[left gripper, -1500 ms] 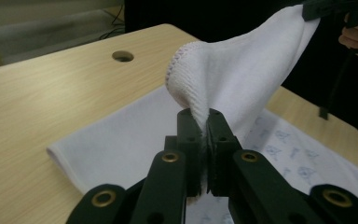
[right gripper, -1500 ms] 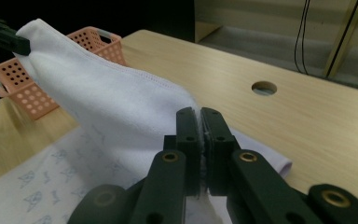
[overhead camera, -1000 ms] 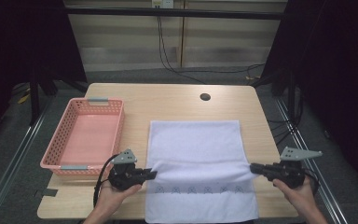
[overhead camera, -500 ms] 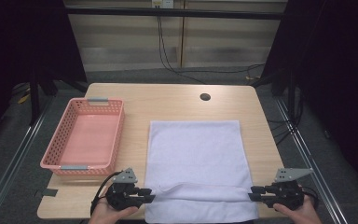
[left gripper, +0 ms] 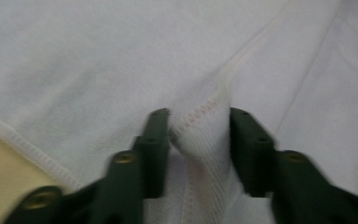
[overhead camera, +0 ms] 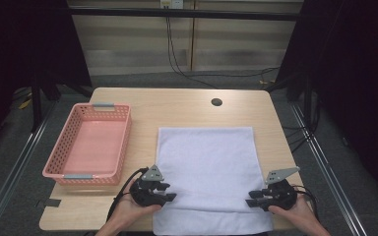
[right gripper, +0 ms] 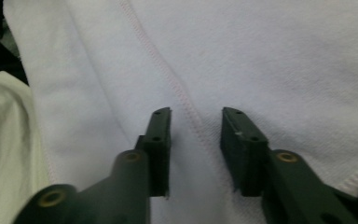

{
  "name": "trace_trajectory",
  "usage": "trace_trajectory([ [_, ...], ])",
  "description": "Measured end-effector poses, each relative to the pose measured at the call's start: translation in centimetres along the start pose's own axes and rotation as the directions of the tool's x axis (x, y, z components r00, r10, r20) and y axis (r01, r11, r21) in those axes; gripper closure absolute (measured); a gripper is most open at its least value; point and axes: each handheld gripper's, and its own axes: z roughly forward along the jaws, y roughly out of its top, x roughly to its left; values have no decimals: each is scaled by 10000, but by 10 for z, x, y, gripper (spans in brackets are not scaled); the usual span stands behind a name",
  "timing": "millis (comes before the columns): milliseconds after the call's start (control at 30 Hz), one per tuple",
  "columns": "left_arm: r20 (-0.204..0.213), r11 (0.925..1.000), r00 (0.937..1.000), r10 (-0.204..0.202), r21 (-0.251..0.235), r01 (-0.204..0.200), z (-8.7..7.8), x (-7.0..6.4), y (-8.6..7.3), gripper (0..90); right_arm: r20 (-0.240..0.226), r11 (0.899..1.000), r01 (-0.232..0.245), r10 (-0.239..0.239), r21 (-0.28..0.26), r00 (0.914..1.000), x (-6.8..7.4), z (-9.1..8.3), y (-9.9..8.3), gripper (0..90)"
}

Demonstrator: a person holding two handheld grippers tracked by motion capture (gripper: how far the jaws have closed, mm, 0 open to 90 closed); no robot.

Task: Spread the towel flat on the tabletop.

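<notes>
The left gripper point(left gripper: 198, 140) has its jaws parted around a raised, stitched fold of the white towel point(overhead camera: 206, 169), not pressing it. The right gripper point(right gripper: 196, 135) has its jaws parted over a flat hem seam. The towel lies spread at the counter's point(overhead camera: 177, 108) near edge, folded over there. A pink basket point(overhead camera: 91, 145) sits at the left edge.
</notes>
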Motion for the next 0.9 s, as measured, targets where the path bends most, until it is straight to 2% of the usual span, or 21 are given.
trace_trajectory([
  [33,71,9999,10000,-20,-122,21,-1,-2,-1,733,-102,10000,18,-18,20,9999,2,-1,-1,737],
  [67,453,9990,9990,-4,-449,24,-8,-6,-4,809,-166,9999,160,-161,-45,9997,4,-5,-2,814],
  [100,453,9990,9990,-4,-449,24,-8,-6,-4,809,-166,9999,160,-161,-45,9997,4,-5,-2,814],
  [167,914,9971,9958,50,-760,20,-16,-11,-8,805,-183,9996,223,-226,-167,9996,9,-11,-4,831],
  [200,947,9971,9955,73,-767,0,-20,-13,-10,784,-245,9989,402,-408,-251,9989,16,-18,-6,832],
  [267,1309,9958,9914,84,-916,37,-29,-20,-19,755,-275,9982,506,-516,-333,9983,24,-24,-8,807],
  [300,1309,9958,9914,84,-916,37,-29,-20,-19,736,-275,9982,506,-516,-333,9983,24,-24,-8,807],
  [333,1501,9959,9887,28,-893,108,-32,-23,-26,725,-472,9976,535,-555,-429,9973,31,-29,-10,783],
  [433,1508,9968,9885,109,-801,12,-33,-26,-31,661,-549,9974,679,-692,-254,9961,38,-32,-11,756],
  [467,1306,9970,9913,144,-775,-43,-36,-26,-32,635,-573,9969,725,-742,-313,9956,40,-32,-11,747],
  [500,1434,9946,9896,-117,-1004,263,-38,-25,-34,604,-578,9969,713,-731,-325,9956,42,-33,-11,747],
  [567,1733,9884,9847,-177,-1454,433,-45,-22,-33,592,-419,9956,636,-667,-695,9969,42,-36,-11,734],
  [633,1439,9836,9890,-344,-1706,591,-49,-17,-28,571,-511,9919,387,-451,-1207,9977,38,-37,-10,733],
  [700,1150,9824,9924,-443,-1753,642,-48,-10,-21,581,-302,9884,155,-203,-1509,9993,31,-37,-6,732],
  [733,1052,9822,9928,-574,-1721,750,-44,-5,-18,582,-319,9881,122,-173,-1533,9993,27,-36,-4,730],
  [800,749,9832,9933,-881,-1533,988,-34,6,-10,581,-55,9853,141,-153,-1702,9999,17,-33,6,723],
  [833,595,9838,9936,-962,-1458,1040,-28,12,-6,581,-55,9853,141,-153,-1702,9999,17,-33,6,723],
  [867,443,9842,9933,-1066,-1377,1117,-23,18,-2,577,146,9825,44,-17,-1865,9999,8,-29,14,709],
  [900,374,9841,9918,-1222,-1250,1260,-17,24,2,577,146,9825,44,-17,-1865,9999,8,-29,14,709],
])
